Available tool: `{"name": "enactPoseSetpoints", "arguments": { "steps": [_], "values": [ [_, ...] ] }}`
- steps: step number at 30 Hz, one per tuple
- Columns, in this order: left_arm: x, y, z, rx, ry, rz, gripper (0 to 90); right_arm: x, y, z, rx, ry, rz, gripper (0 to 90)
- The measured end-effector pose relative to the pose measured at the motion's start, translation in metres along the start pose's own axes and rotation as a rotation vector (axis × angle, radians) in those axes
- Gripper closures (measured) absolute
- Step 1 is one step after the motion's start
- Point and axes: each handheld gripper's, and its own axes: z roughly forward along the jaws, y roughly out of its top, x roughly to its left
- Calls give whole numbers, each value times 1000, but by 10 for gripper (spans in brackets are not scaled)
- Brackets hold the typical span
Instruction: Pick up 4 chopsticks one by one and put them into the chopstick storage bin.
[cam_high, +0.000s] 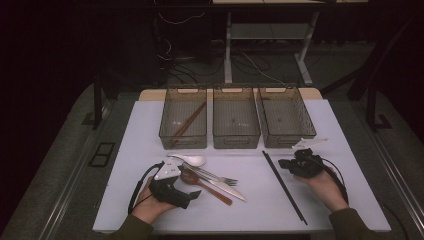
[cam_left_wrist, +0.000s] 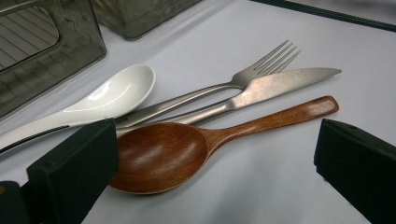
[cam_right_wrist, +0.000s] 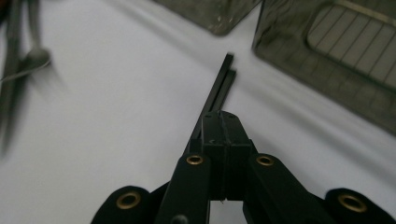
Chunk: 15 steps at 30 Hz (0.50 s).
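Left gripper (cam_high: 192, 192), lower left of the high view, jaws spread wide around the wooden spoon (cam_left_wrist: 187, 149), pads clear of it; fork (cam_left_wrist: 224, 86), knife (cam_left_wrist: 261, 91) and white spoon (cam_left_wrist: 107, 95) crowd just behind. Right gripper (cam_high: 286, 163), right of centre, jaws pressed together, black chopsticks (cam_high: 284, 186) just beside them. Bare table (cam_high: 320, 200) lies open around the chopsticks; three bins (cam_high: 235, 125) line the upper edge.

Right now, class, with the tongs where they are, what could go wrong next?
1. The left tongs stand open around the wooden spoon, whose bowl lies close against the knife and fork. Closing could catch or drag those too.
2. The right tongs are shut at the black chopsticks, whose ends lie uneven. Whether both are gripped is unclear, so one stick may slip or stay behind.
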Motion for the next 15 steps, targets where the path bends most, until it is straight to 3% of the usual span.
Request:
{"name": "enactPoseSetpoints", "arguments": {
  "steps": [6,11,15],
  "values": [
    [1,-1,-2,-1,2,-1,0,-7,21,29,-4,1,25,889],
    [2,-1,-3,-1,5,-3,0,-11,27,35,-19,5,82,733],
    [1,-1,-2,3,4,-1,0,-8,27,39,-1,0,84,710]
  ]
}}
